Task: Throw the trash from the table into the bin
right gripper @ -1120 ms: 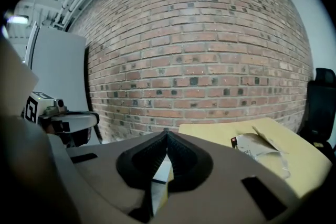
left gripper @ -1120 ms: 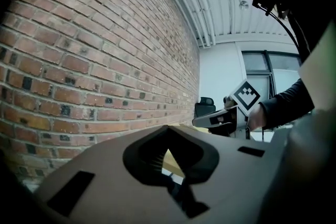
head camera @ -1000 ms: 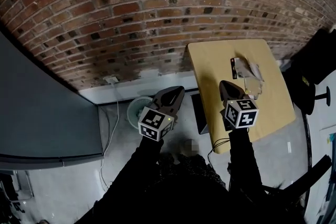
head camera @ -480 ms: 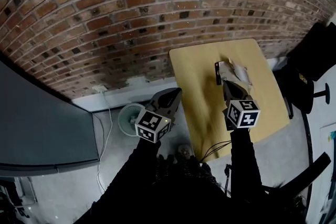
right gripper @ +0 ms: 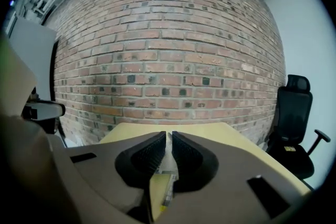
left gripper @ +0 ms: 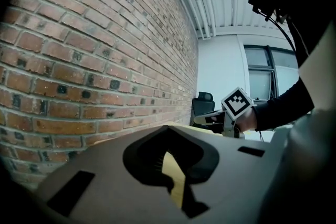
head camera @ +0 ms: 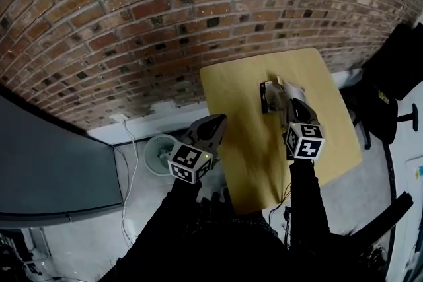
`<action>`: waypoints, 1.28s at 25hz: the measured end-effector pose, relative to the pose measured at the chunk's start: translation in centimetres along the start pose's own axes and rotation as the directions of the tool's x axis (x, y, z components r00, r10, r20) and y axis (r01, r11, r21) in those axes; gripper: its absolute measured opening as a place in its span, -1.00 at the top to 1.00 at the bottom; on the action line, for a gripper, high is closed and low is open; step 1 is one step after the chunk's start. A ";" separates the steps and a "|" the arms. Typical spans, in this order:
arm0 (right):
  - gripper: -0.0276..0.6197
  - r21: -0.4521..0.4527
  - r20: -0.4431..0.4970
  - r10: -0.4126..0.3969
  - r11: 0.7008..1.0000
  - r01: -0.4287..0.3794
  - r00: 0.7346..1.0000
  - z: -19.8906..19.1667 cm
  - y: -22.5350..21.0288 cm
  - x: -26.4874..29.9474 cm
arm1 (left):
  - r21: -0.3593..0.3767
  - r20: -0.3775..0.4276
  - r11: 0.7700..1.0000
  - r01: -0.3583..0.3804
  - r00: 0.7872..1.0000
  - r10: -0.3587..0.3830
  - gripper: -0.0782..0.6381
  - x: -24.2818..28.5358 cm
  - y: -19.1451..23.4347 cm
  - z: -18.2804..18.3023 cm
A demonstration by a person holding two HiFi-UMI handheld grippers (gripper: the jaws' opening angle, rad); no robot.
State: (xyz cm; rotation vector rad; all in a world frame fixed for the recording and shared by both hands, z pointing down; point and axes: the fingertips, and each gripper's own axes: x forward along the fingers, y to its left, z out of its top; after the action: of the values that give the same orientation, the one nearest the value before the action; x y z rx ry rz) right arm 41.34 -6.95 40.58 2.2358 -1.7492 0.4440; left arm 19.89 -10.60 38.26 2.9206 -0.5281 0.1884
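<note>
Trash (head camera: 269,94): small heap of flat packets and crumpled white paper, lying on the far half of the table (head camera: 244,162), a bit right of its middle. Shows again in the right gripper view as a flat yellowish packet with a dark edge, low down behind the pads.

Right gripper (head camera: 282,102) directly over the heap, tips at its near side, pointed away toward the brick wall (head camera: 165,23) and tilted slightly down. Jaws pressed almost together, only a thin slit between the ridged pads. Nothing clamped in them, packet just visible below the slit. Cannot tell whether the tips touch the trash. Marker cube on the near end, black sleeve behind it.

Left gripper (head camera: 210,125) well left of the trash, tips at the table's left edge, body over the floor. Jaws closed to a point with nothing between them, only a strip of yellow tabletop showing through the opening under the tips. From the left gripper view, right gripper's cube and the hand holding it visible off to the right.

Bin (head camera: 157,154): round, pale, on the floor left of the table, near the foot of the wall, just left of the left gripper. White cable (head camera: 129,142) running down the floor beside it. Grey panel (head camera: 53,168) further left. Black office chair (right gripper: 294,113) right of the table, against the wall.
</note>
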 end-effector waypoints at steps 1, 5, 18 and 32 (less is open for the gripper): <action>0.81 -0.002 -0.007 -0.003 1.000 0.003 1.000 -0.2 -0.4 0.3 | -0.001 -0.003 1.000 -0.005 1.000 0.005 0.77 0.3 0.0 -0.1; 0.43 -0.002 -0.026 -0.004 1.000 0.004 1.000 -1.0 -1.3 1.8 | -0.023 -0.007 0.999 -0.032 0.999 0.032 0.77 1.1 0.4 -0.5; 0.05 -0.088 -0.131 0.040 0.995 -0.052 0.991 -4.3 -1.4 6.5 | -0.028 -0.023 0.998 -0.054 0.998 0.053 0.77 2.1 0.4 -1.2; 0.82 -0.275 -0.222 -0.085 0.961 0.021 0.971 -5.9 -2.1 7.0 | -0.032 -0.035 0.996 -0.088 0.996 0.087 0.77 0.3 1.9 -1.9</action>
State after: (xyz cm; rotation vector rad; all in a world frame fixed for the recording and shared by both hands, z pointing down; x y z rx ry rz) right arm 44.49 -10.41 48.74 1.9490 -1.5253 0.4075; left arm 19.36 -12.08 40.46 2.8587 -0.6481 0.2368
